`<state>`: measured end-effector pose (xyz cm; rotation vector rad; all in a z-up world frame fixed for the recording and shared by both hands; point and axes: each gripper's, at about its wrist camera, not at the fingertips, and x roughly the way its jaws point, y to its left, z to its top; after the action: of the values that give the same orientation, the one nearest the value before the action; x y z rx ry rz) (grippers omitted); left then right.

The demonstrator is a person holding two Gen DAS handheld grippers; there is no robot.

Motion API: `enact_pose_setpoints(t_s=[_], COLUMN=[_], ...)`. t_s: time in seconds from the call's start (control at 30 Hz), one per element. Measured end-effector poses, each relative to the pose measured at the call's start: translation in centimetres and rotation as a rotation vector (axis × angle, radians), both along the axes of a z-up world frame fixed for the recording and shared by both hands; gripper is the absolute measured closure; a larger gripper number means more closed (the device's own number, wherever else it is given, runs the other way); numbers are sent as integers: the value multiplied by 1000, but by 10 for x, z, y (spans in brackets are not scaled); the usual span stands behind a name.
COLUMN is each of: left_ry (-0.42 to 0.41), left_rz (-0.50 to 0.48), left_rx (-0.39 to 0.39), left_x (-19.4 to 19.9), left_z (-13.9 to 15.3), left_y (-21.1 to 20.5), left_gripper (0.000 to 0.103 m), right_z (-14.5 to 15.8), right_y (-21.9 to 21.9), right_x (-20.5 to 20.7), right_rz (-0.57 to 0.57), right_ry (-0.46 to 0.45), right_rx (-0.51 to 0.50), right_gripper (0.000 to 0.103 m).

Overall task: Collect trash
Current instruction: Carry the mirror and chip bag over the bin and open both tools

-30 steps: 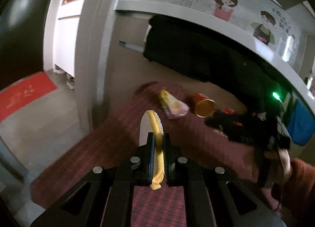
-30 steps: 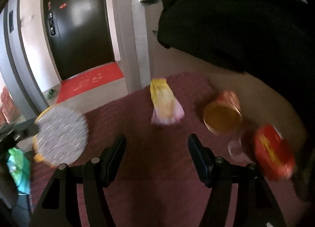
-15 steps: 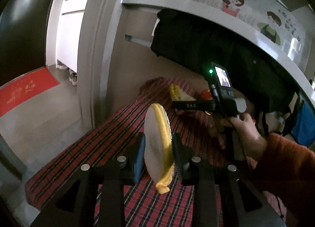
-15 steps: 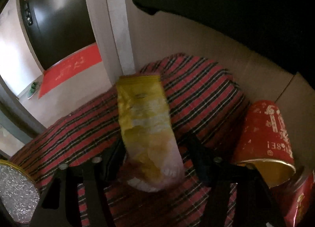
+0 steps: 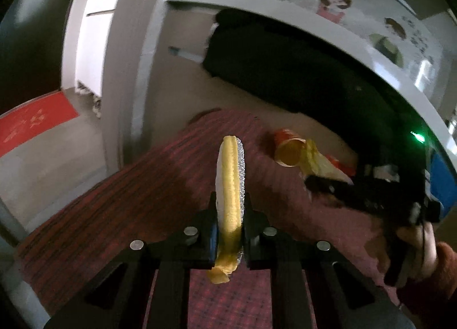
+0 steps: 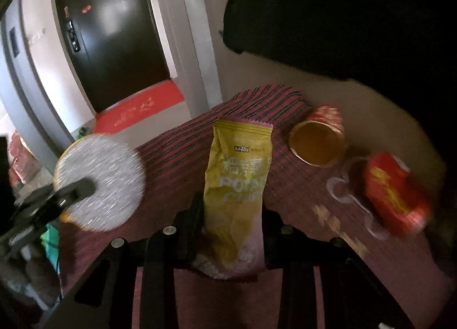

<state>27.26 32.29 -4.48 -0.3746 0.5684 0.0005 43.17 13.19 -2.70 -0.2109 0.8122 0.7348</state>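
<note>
A round disc (image 5: 228, 175) with a yellow rim and a silver glitter face stands on edge in my left gripper (image 5: 230, 209). Its jaws are closing and the pads press on the disc. In the right wrist view the disc (image 6: 105, 177) hangs at the left. My right gripper (image 6: 231, 209) has its jaws closing on a yellow potato chip bag (image 6: 237, 175), held clear of the cloth. The bag (image 5: 314, 160) also shows ahead of the right gripper (image 5: 342, 189) in the left wrist view. A red paper cup (image 6: 317, 143) lies on its side on the red striped cloth (image 6: 177, 140).
A red snack packet (image 6: 394, 197) and something clear (image 6: 342, 192) lie right of the cup. A black garment (image 5: 285, 78) hangs over a white ledge behind them. A white pillar (image 5: 128, 72), a dark door (image 6: 114, 29) and a red doormat (image 6: 137, 109) stand at the left. A hand in a red sleeve (image 5: 428, 266) holds the right gripper.
My right gripper reached the yellow chip bag, closed on it and drew back with it lifted. My left gripper loosened on the disc, then tightened again.
</note>
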Motion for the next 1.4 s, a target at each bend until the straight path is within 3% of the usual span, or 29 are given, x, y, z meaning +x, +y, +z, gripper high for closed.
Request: enact_pose_setpoints(t_s=[0.27, 0.67, 0.87, 1.4], left_ry=[-80, -141, -166, -175], left_rz=[-96, -213, -252, -477], left_rx=[44, 132, 201, 233], left_x=[-12, -43, -57, -66], left_z=[39, 77, 89, 89], left_y=[-80, -212, -271, -409], left_gripper=[89, 89, 89, 89], right_z=[40, 81, 84, 74], right_y=[-97, -218, -274, -412], right_x=[-90, -169, -191, -236], right_rz=[-90, -235, -317, -563], right_ry=[-103, -208, -253, -287], right_rx=[30, 101, 121, 153], right_gripper=[73, 73, 73, 73])
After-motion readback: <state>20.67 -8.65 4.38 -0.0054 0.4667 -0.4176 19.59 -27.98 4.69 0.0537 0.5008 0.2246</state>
